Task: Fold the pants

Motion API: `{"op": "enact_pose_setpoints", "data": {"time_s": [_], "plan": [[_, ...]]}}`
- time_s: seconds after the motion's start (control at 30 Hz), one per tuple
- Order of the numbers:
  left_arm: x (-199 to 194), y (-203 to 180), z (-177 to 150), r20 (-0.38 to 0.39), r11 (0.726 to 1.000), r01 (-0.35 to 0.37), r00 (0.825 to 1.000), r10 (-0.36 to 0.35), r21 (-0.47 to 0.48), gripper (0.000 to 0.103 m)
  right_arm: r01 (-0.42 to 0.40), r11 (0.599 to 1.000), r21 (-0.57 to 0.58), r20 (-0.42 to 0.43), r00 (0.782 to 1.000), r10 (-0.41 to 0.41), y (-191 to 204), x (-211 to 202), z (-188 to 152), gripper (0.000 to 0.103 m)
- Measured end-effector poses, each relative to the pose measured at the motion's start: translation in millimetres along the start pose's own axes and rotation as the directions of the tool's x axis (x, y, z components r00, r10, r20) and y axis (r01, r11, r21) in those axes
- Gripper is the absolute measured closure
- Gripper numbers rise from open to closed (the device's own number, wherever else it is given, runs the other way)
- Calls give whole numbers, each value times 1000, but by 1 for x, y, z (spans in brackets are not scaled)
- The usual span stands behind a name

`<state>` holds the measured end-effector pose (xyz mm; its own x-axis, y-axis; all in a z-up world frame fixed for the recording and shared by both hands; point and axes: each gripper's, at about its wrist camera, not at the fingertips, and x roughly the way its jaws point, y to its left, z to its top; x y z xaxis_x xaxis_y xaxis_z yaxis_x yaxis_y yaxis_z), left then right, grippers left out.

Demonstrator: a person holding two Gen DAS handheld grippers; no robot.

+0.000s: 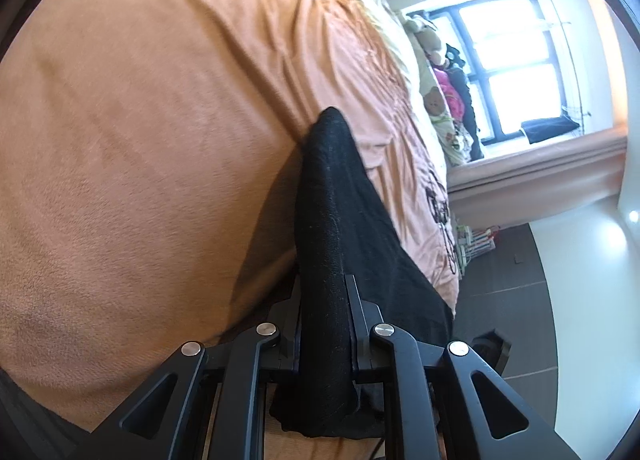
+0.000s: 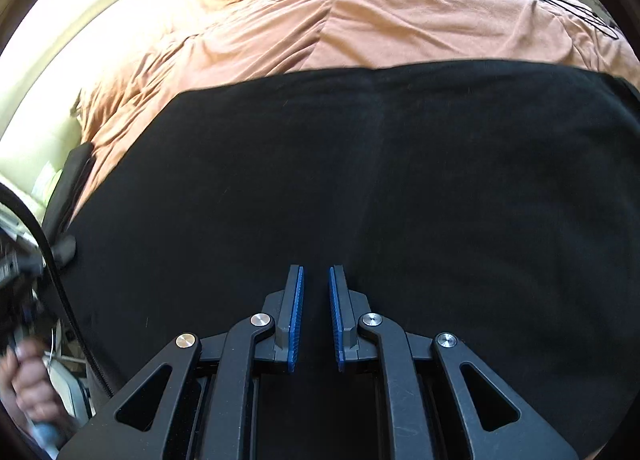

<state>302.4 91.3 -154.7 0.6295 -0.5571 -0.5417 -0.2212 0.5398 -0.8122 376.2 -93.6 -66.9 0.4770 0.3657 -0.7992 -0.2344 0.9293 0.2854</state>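
The black pants lie spread across an orange-brown bedspread and fill most of the right wrist view. My right gripper hovers over the near part of the pants, its blue pads a small gap apart with nothing between them. In the left wrist view my left gripper is shut on a thick fold of the black pants, which rises between the fingers and stretches away over the bedspread. The other gripper and a hand show at the left edge of the right wrist view.
The bed's edge runs along the right of the left wrist view, with dark tiled floor beyond. Stuffed toys and pillows sit at the bed's far end by a bright window. A pale wall or headboard borders the bed.
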Motion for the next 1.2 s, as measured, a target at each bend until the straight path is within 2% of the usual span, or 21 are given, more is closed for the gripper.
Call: {"op": "enact_pose_setpoints", "data": {"time_s": [0.27, 0.53, 0.77, 0.8, 0.87, 1.13, 1.2], "plan": [[-3, -31, 1, 6, 997, 44, 999, -45, 68, 86, -56, 998, 22, 29, 998, 55, -4, -22, -39, 94], [-6, -71, -3, -2, 983, 97, 995, -98, 159, 86, -113, 992, 60, 29, 993, 111, -21, -37, -52, 94], [-2, -112, -6, -22, 962, 131, 991, -129, 241, 86, -129, 988, 81, 88, 989, 122, -39, -60, -65, 94], [0, -119, -7, -26, 958, 136, 991, -133, 254, 86, -131, 988, 87, 94, 988, 122, -39, -64, -68, 91], [2, -129, -9, -34, 951, 144, 990, -140, 272, 86, -130, 987, 99, 113, 987, 118, -46, -71, -69, 91], [19, -178, -25, -90, 911, 185, 982, -163, 369, 86, -151, 971, 188, 214, 971, 110, -97, -112, -81, 90], [26, -191, -30, -110, 900, 202, 979, -172, 386, 86, -149, 967, 205, 234, 967, 100, -107, -122, -88, 84]]}}
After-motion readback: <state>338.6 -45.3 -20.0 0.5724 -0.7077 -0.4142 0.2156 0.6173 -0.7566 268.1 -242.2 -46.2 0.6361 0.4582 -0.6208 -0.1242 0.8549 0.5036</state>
